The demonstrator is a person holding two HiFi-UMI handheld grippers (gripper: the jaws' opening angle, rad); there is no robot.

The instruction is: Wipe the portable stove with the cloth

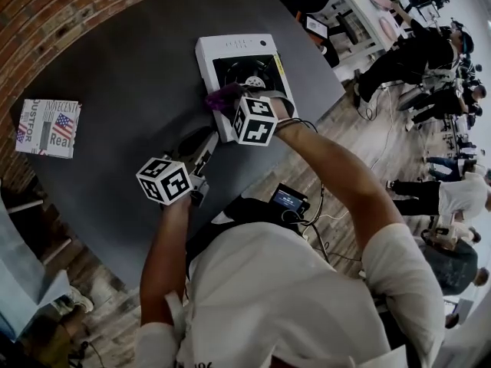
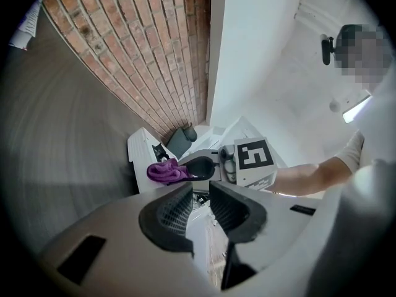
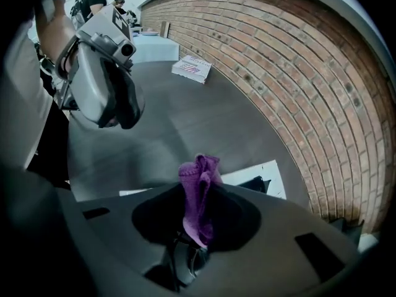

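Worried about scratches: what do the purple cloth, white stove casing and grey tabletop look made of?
Purple cloth: soft fuzzy fabric, maybe microfibre; it bunches in limp folds.
White portable stove casing: smooth painted metal or plastic, faint sheen.
Dark grey tabletop: matte, uniform, probably laminate.

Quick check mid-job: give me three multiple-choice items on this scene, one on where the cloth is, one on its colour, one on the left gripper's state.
1. Where is the cloth?
A. Hanging on the brick wall
B. Between the right gripper's jaws, at the stove's edge
C. On the floor

2. What colour is the cloth?
A. Yellow
B. White
C. Purple

3. How does the left gripper stand?
A. Open, nothing between its jaws
B. Shut on the cloth
C. Shut on the stove

Answers:
1. B, the right gripper view shows its jaws pinching the cloth.
2. C, it reads purple in every view.
3. A, the left gripper view shows a bare gap between its jaws.
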